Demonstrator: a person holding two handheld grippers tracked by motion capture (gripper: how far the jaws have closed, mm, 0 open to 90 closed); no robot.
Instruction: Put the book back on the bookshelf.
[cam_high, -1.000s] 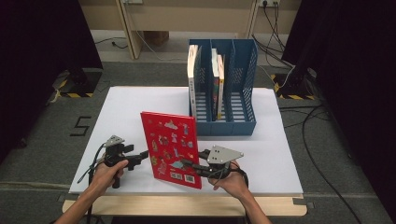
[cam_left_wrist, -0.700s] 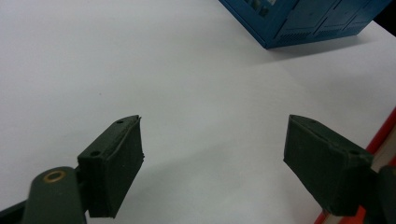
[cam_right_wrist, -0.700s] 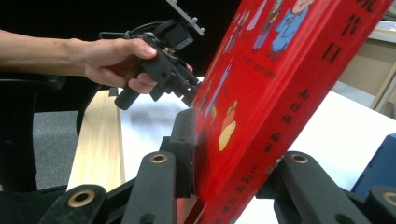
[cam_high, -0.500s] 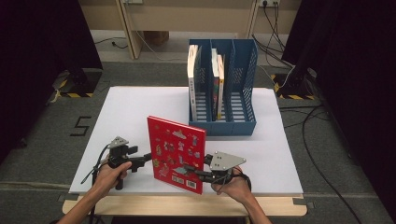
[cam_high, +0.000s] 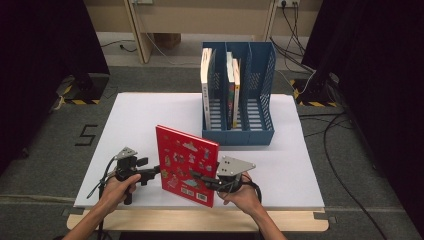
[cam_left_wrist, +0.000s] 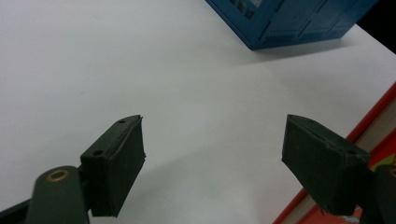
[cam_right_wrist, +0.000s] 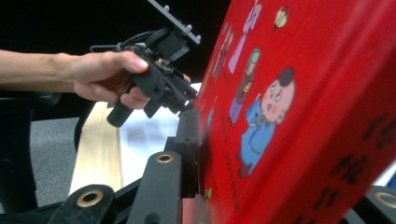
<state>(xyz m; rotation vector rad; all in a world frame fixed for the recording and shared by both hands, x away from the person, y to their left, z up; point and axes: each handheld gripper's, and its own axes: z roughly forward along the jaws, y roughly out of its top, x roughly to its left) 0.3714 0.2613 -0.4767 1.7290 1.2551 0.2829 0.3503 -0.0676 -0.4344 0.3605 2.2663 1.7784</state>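
**Red picture book held upright at the table's near edge**

Nearest to me, at the wooden front lip of the white table (cam_high: 150, 112), I am gripping the red picture book (cam_high: 187, 165) with my right gripper (cam_high: 200, 178). Its jaws are clamping the book's lower right-hand edge, and they have just been closing a little tighter on the cover. In the right gripper view the near black pad (cam_right_wrist: 187, 140) is pressing flat against the red cover, beside the cartoon figures printed on it. The book is standing nearly upright on its lower edge, cover facing me, leaning slightly and turned at an angle to the table's edge.

Just to the left of the book, my left gripper (cam_high: 159, 172) is pointing at its left edge. Its jaws are standing apart with only bare table between them; they have just been narrowing somewhat. In the left gripper view the red edge of the book is lying just beyond the right-hand jaw, and whether that jaw is touching it I cannot tell.

Farther back, well apart from the book, the blue file rack (cam_high: 250, 90) is standing on the table. Several books (cam_high: 232, 90) are standing upright in its compartments.
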